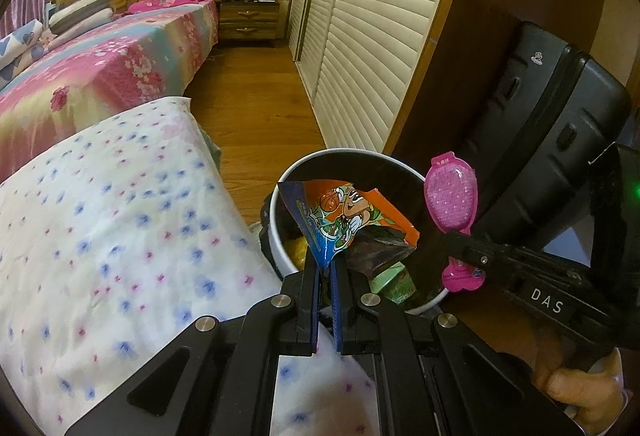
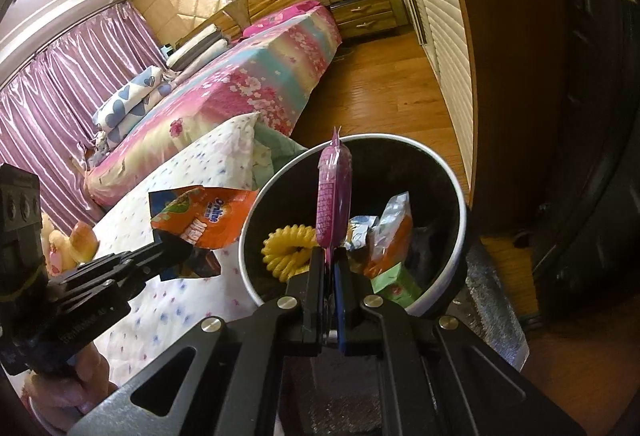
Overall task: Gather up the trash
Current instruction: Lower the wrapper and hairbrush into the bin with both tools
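The left tool (image 1: pixel 327 268) is clamped shut on the bottom corner of an orange snack wrapper (image 1: pixel 344 220) (a cartoon figure with a basketball is printed on it), which stands up from the tips. In the right wrist view that wrapper (image 2: pixel 204 222) hangs over the flowered quilt (image 2: pixel 180 236), just left of the bin's rim. Straight ahead of both tools sits the bin (image 2: pixel 256 228), white outside and dark inside, on the wood floor (image 1: pixel 256 107) beside the bed (image 1: pixel 100 75). Inside it lie a yellow coiled thing (image 2: pixel 286 244), a silver-and-orange packet (image 2: pixel 394 232) and a green carton (image 2: pixel 396 282). The right tool (image 2: pixel 331 268) is pinched shut on the lower end of a pink packet (image 2: pixel 334 195), held upright above the bin's opening. From the left wrist view that pink packet (image 1: pixel 452 195) stands at the bin's right edge. Right of the right tool stands a black suitcase (image 1: pixel 540 123).
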A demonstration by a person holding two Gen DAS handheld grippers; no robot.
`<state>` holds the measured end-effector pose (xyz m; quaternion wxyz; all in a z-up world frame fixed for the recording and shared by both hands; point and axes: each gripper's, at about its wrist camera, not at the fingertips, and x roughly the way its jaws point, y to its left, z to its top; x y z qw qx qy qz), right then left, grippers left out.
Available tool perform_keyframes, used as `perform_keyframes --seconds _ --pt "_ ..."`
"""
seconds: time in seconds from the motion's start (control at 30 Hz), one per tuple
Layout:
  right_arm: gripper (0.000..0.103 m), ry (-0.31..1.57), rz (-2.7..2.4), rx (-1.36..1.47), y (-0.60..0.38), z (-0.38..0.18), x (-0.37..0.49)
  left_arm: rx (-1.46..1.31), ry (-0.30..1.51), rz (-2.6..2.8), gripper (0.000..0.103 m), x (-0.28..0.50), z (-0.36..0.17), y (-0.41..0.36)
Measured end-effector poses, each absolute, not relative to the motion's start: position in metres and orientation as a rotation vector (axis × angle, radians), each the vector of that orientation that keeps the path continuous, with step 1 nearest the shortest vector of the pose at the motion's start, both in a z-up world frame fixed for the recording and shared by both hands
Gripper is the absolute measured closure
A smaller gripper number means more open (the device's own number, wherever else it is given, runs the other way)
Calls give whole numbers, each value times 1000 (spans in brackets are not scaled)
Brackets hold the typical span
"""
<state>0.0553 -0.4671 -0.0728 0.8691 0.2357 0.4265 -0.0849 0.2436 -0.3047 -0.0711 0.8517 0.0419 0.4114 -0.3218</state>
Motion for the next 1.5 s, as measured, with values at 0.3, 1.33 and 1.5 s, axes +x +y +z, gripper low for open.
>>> perform_keyframes --seconds 0.3,1.33,1.5 --pt "99 911 -184 499 -477 -79 64 95 881 -666 99 258 -77 -318" --pt "99 941 -192 514 -492 -87 75 105 900 -673 99 265 -81 -334" --pt "99 942 -191 520 -493 -88 76 107 904 -675 99 265 -80 -335"
